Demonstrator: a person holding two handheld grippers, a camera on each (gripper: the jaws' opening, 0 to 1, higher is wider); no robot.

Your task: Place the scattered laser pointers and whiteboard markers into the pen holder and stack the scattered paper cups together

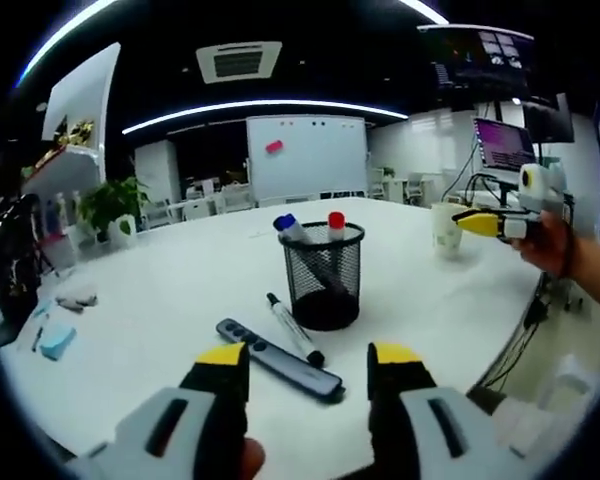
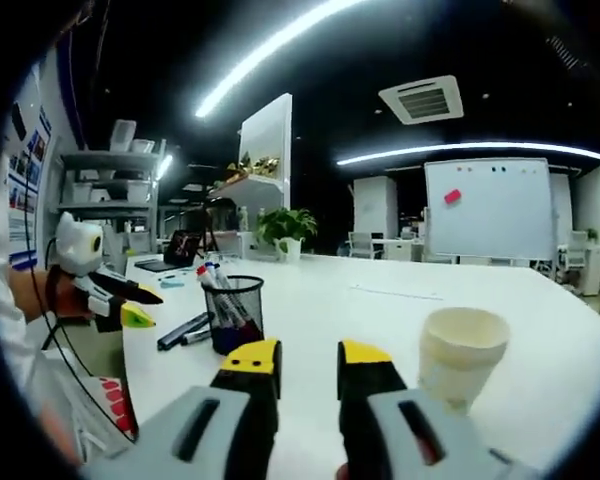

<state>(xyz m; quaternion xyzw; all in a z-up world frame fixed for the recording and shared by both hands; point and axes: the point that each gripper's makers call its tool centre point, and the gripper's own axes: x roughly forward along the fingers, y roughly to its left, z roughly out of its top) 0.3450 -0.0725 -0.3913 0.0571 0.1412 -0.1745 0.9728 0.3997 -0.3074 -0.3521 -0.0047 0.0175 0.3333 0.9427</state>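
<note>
The black mesh pen holder (image 1: pixel 323 273) stands upright on the white table (image 1: pixel 160 300), with two whiteboard markers standing in it, one blue-capped (image 1: pixel 286 224) and one red-capped (image 1: pixel 336 222). In the left gripper view, one laser pointer (image 1: pixel 278 358) and one loose black marker (image 1: pixel 295 329) lie flat on the table just in front of the holder, between it and the left claw (image 1: pixel 308 362), whose yellow-tipped jaws stand apart and empty. The right gripper view gives the stacked paper cups (image 2: pixel 462 353) up close, upright, just beside the right claw (image 2: pixel 308 365), which is also apart and grips nothing; how many cups are nested cannot be told. From the left gripper view, that stack sits well apart from the holder.
</note>
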